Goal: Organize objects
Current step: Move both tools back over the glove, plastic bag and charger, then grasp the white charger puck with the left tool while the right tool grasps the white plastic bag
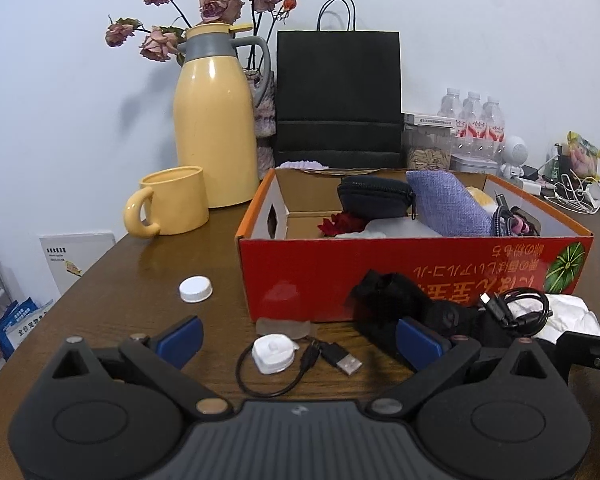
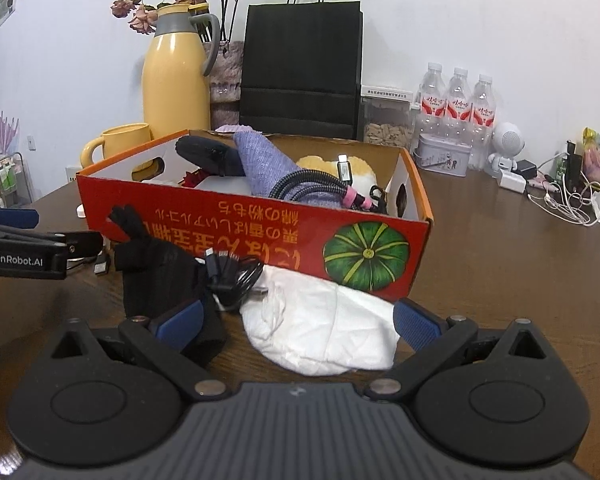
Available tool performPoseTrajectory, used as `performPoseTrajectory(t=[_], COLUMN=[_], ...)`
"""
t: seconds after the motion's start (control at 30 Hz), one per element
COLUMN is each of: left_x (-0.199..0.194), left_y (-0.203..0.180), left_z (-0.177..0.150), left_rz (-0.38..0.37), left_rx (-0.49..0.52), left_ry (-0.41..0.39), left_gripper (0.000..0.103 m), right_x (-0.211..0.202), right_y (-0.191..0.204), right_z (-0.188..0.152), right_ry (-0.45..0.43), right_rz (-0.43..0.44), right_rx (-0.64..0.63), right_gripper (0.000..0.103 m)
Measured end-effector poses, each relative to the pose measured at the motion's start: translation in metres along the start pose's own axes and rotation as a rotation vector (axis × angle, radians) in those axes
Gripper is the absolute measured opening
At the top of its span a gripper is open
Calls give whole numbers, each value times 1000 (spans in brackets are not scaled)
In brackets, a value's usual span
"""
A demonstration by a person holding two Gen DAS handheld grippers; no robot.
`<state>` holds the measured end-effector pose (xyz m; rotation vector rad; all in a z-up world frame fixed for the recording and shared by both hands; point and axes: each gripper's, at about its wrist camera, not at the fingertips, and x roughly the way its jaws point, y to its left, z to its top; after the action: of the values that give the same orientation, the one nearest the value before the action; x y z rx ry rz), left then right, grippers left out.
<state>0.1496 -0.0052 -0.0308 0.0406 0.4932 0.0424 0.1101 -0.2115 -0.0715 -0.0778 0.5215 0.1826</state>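
A red cardboard box [image 1: 320,276] [image 2: 260,232] on the brown table holds a dark pouch [image 1: 374,196], a purple cloth bag [image 1: 452,204] [image 2: 264,168], a braided cable [image 2: 312,184] and other bits. In front of it lie a white cap [image 1: 196,289], a small white gadget [image 1: 272,353] with a short USB cable [image 1: 340,358], a black fabric piece [image 1: 412,300] [image 2: 156,276], a coiled black cable [image 1: 520,308] [image 2: 232,276] and a crumpled white tissue [image 2: 320,328] [image 1: 572,316]. My left gripper [image 1: 300,338] is open around the white gadget. My right gripper [image 2: 296,320] is open around the tissue.
A yellow mug [image 1: 172,202] and yellow thermos [image 1: 214,120] stand back left, with dried roses and a black paper bag [image 1: 338,96] behind the box. Water bottles [image 2: 456,100], a tin [image 2: 442,158], a white speaker and tangled chargers [image 2: 572,200] crowd the right. The left gripper's body [image 2: 24,248] shows at the left.
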Motion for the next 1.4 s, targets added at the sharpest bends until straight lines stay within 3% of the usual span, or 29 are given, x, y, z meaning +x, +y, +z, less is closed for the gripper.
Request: performPoseTrajectory(t=[0.53, 0.97, 1.1, 1.2, 1.3, 1.37, 1.4], left_x=[-4, 6, 15, 21, 29, 27, 26], left_y=[11, 12, 19, 26, 32, 33, 34], left_z=[-7, -6, 0, 5, 4, 2, 2], left_rz=[16, 33, 46, 58, 30, -1, -19], left_rx=[-50, -34, -55, -90, -126, -142, -149], left_ry=[48, 116, 135, 146, 174, 154, 146], left_gripper=[103, 102, 99, 93, 68, 37, 34], right_x=[-5, 7, 17, 25, 32, 37, 37], right_y=[1, -16, -26, -30, -31, -31, -31], right_z=[-11, -7, 0, 4, 4, 3, 3], right_ry=[48, 96, 127, 136, 145, 158, 155], right_rz=[9, -55, -22, -19, -5, -4, -5], right_rx=[19, 33, 65, 82, 99, 107, 106], right_gripper=[103, 103, 103, 103, 103, 103, 103])
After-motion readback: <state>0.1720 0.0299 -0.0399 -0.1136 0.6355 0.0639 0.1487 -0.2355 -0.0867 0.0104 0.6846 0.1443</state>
